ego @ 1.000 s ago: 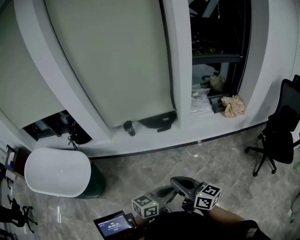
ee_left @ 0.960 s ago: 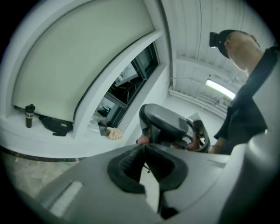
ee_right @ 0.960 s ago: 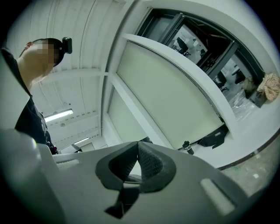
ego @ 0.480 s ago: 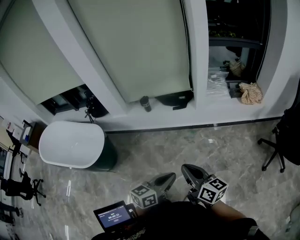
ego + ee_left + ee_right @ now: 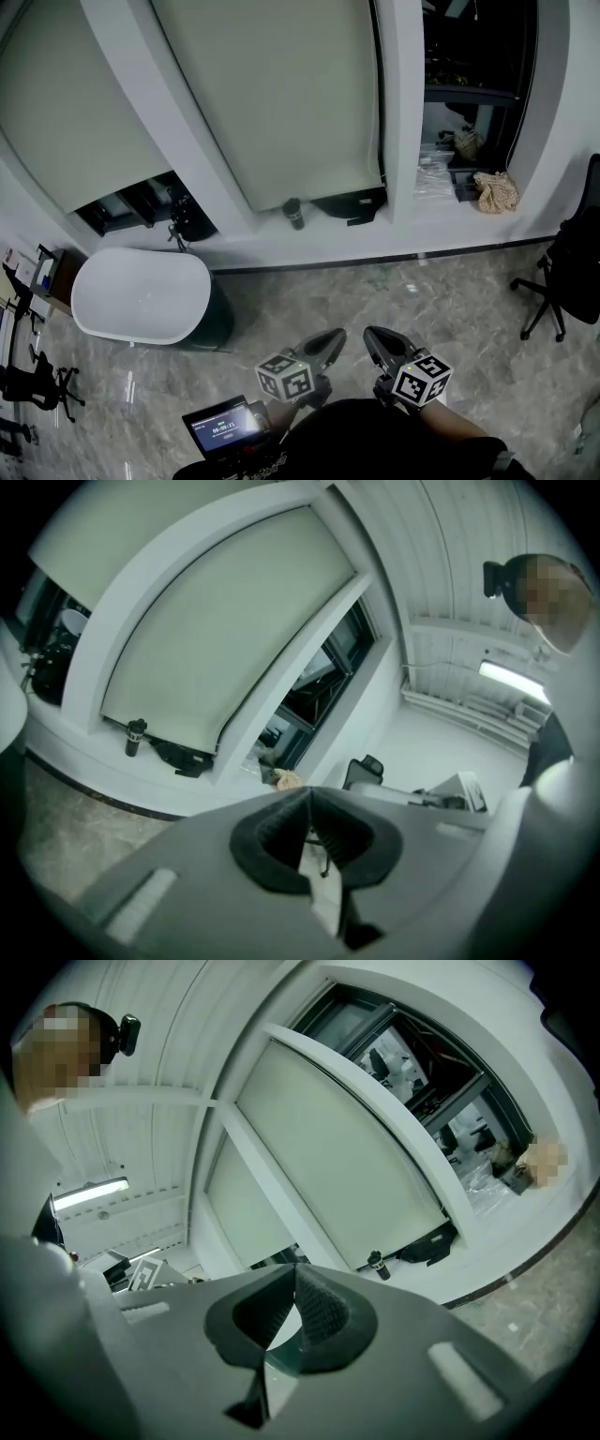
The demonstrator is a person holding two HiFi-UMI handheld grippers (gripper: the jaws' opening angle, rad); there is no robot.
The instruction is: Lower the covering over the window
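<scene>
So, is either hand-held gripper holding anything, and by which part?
Nothing is held: the left hand-held gripper and the right hand-held gripper are both shut on nothing.

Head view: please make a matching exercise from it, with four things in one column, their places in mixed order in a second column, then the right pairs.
1. dark cylindrical flask
2. white oval table
3. black office chair
4. beige crumpled cloth

A. on the grey floor, right edge
B. on the white sill, below the pale roller blind
C. on the floor, left side
D. on the sill, at the uncovered right window

Pairs: 1-B; 2-C; 3-A; 4-D.
</scene>
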